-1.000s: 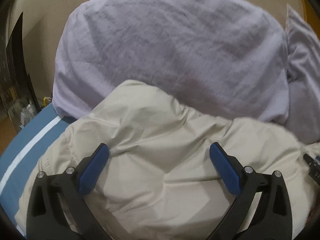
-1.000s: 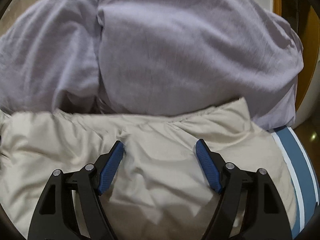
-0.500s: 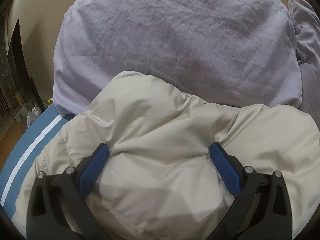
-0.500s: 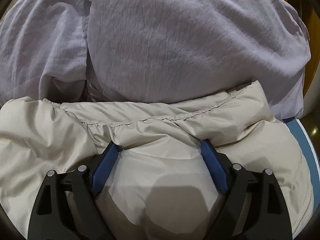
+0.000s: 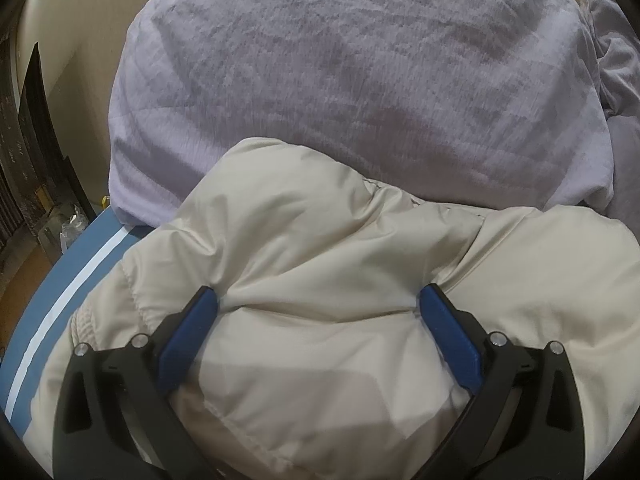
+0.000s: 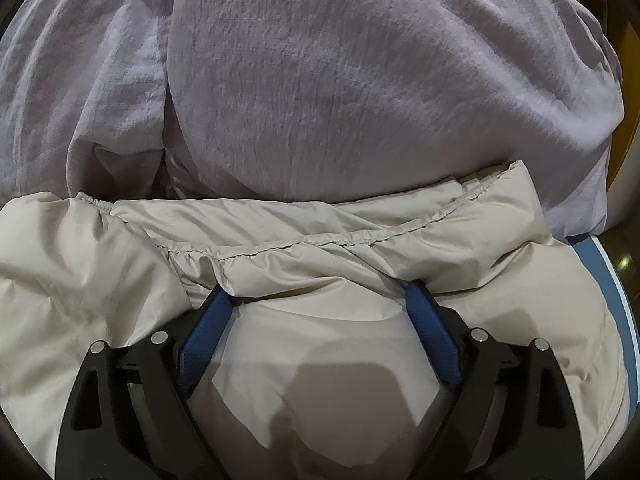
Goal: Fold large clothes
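Across the lower half of both wrist views lies the beige padded jacket (image 5: 320, 264), spread on a blue bed sheet with a white stripe (image 5: 76, 280). Its far edge rests against a lavender pillow (image 5: 352, 64). A second lavender cushion (image 6: 80, 80) sits at the upper left of the right wrist view.

The left gripper (image 5: 318, 308) presses down into the jacket with its jaws apart. Fabric bulges up between the blue fingers (image 5: 188, 332), but nothing is clamped. The right gripper (image 6: 318, 300) stands likewise: jaws apart, tips sunk into the padding just below the elasticated hem seam (image 6: 320, 240).

Risks from this position:
- Closing now would probably pinch only the outer shell layer. The slick shell fabric could slip off the pads during a lift.
- A grip that catches one layer only would let the padding beneath sag, so the fold line would go crooked.
- Pushing the jacket toward the top of the frame would ride it up the pillow and bunch the hem.
- Uneven lift between the two grippers would twist the garment.

Surface and room: the mattress appears soft and yields under pressure. A cream headboard or wall (image 5: 72, 32) fills the upper left of the left wrist view. Dark clutter (image 5: 28, 152) stands at the left edge; its nature is too blurred to identify. A wooden trim (image 6: 624, 128) shows at the right edge of the right wrist view.
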`<state>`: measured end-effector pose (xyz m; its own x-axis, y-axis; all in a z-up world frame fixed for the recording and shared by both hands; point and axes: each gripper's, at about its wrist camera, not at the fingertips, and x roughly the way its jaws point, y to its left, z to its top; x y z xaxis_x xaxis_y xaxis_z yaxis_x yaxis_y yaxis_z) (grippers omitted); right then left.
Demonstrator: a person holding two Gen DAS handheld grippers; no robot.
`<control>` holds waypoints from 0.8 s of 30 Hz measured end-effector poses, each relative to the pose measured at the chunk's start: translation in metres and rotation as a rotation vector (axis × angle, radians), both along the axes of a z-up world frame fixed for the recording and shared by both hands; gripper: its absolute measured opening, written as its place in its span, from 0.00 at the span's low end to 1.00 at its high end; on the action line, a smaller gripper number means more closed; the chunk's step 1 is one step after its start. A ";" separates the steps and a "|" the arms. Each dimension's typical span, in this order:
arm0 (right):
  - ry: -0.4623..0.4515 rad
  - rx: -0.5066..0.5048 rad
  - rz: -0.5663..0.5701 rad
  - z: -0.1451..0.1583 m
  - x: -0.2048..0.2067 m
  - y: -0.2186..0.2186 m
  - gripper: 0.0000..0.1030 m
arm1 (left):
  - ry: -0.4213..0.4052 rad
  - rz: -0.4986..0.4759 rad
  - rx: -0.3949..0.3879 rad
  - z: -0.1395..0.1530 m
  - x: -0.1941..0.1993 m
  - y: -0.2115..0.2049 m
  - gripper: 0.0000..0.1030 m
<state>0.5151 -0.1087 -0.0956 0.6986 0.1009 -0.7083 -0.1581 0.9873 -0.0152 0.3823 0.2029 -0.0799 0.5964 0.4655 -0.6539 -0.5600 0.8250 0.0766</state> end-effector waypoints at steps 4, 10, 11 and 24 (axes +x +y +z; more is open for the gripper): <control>-0.016 0.003 -0.006 0.004 -0.002 -0.004 0.87 | -0.047 0.000 -0.011 0.005 -0.006 -0.002 0.98; -0.022 0.178 0.002 0.036 -0.015 -0.012 0.87 | -0.188 -0.087 -0.022 0.037 -0.024 -0.033 0.98; -0.032 0.189 0.015 0.041 -0.018 -0.010 0.87 | -0.198 -0.123 -0.030 0.040 -0.025 -0.041 0.98; -0.075 0.023 0.099 0.010 -0.027 0.051 0.91 | -0.051 -0.270 0.000 0.003 0.011 -0.083 0.98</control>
<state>0.4881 -0.0574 -0.0858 0.7352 0.1875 -0.6514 -0.2537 0.9672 -0.0079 0.3936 0.1195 -0.0766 0.7307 0.2855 -0.6201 -0.3233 0.9448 0.0541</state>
